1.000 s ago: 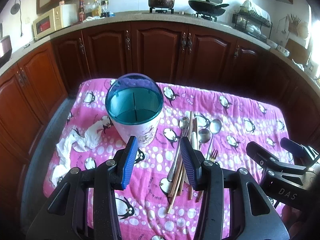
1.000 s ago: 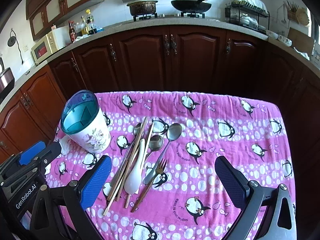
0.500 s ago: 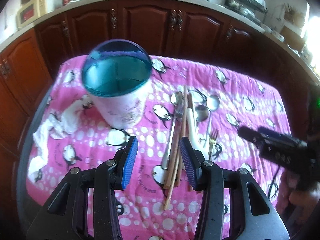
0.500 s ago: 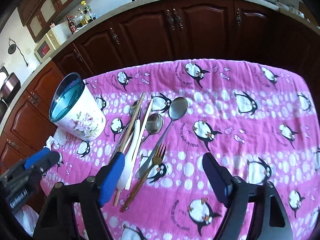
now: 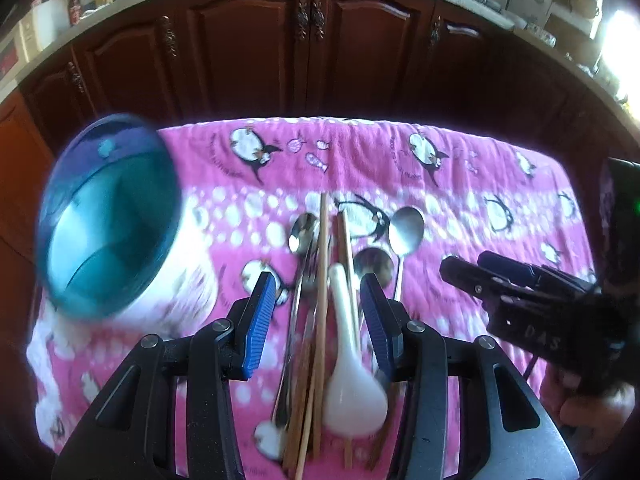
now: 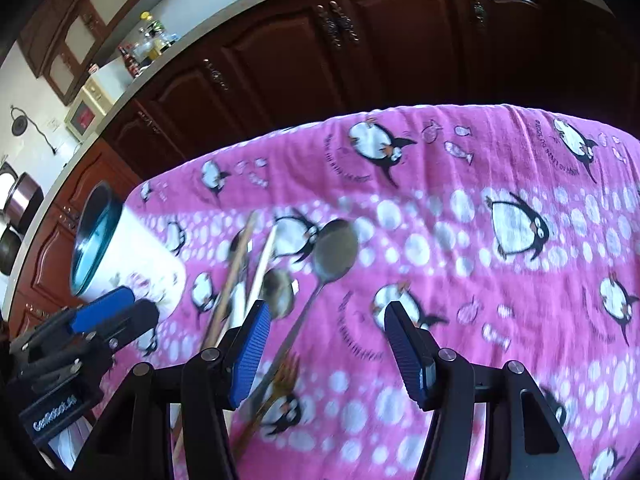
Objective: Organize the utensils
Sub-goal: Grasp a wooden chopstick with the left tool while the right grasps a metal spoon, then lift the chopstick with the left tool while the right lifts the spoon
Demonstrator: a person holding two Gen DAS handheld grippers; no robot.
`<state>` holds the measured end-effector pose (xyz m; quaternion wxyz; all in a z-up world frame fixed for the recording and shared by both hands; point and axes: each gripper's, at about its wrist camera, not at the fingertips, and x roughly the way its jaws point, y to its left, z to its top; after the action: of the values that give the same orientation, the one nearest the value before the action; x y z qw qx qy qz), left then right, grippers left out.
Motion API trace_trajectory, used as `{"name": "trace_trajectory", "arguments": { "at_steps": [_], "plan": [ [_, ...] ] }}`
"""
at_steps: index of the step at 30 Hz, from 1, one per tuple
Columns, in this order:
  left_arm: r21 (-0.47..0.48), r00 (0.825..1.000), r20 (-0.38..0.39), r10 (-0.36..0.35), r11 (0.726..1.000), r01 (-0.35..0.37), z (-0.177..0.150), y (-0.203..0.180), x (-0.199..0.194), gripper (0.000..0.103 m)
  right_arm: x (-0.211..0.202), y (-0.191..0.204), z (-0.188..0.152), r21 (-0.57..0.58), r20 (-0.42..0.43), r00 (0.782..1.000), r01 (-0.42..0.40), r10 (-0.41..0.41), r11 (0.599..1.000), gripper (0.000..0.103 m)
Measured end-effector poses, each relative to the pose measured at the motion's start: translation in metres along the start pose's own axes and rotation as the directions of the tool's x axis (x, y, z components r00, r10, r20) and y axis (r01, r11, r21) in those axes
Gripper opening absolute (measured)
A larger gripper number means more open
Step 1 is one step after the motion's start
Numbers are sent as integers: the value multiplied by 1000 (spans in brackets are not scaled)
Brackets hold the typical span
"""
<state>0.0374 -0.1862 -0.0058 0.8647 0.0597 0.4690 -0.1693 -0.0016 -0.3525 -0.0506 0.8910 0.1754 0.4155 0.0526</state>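
A pile of utensils lies on the pink penguin cloth [image 5: 460, 184]: wooden chopsticks [image 5: 322, 280], a white ceramic spoon [image 5: 352, 376], steel spoons [image 5: 406, 226] and a fork [image 6: 280, 380]. A white floral utensil holder with a teal rim [image 5: 108, 220] stands to their left. My left gripper [image 5: 318, 320] is open, low over the pile, its jaws either side of the chopsticks and white spoon. My right gripper [image 6: 324, 352] is open over the long steel spoon [image 6: 334, 248] and the fork. Each gripper shows in the other's view.
Dark wooden cabinets [image 5: 312, 52] run behind the table under a countertop with bottles [image 6: 148, 44] and a microwave [image 6: 90, 112]. A crumpled white tissue lies at the cloth's left edge [image 5: 40, 344]. The cloth's far edge drops off toward the cabinets.
Both grippers have moved forward and down toward the utensil pile. The left gripper now straddles the chopsticks and white spoon; the right jaws have narrowed somewhat and sit over the long spoon and fork.
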Motion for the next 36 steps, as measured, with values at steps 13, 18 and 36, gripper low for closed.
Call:
{"name": "trace_trajectory", "arguments": {
  "at_steps": [13,18,36],
  "plan": [
    [54,990,-101,101,994,-96,57,-20,77,43,47,-36,40,14,-29,986,-165,165,986,48],
    [64,984,-133,122,991,-115,71,-19,99,41,60,-40,44,-3,-43,979,-198,198,980,48],
    [-16,993,-109,-39,999,38,93,-6,74,6,53,-30,48,-50,-21,980,-198,197,979,1]
  ]
}}
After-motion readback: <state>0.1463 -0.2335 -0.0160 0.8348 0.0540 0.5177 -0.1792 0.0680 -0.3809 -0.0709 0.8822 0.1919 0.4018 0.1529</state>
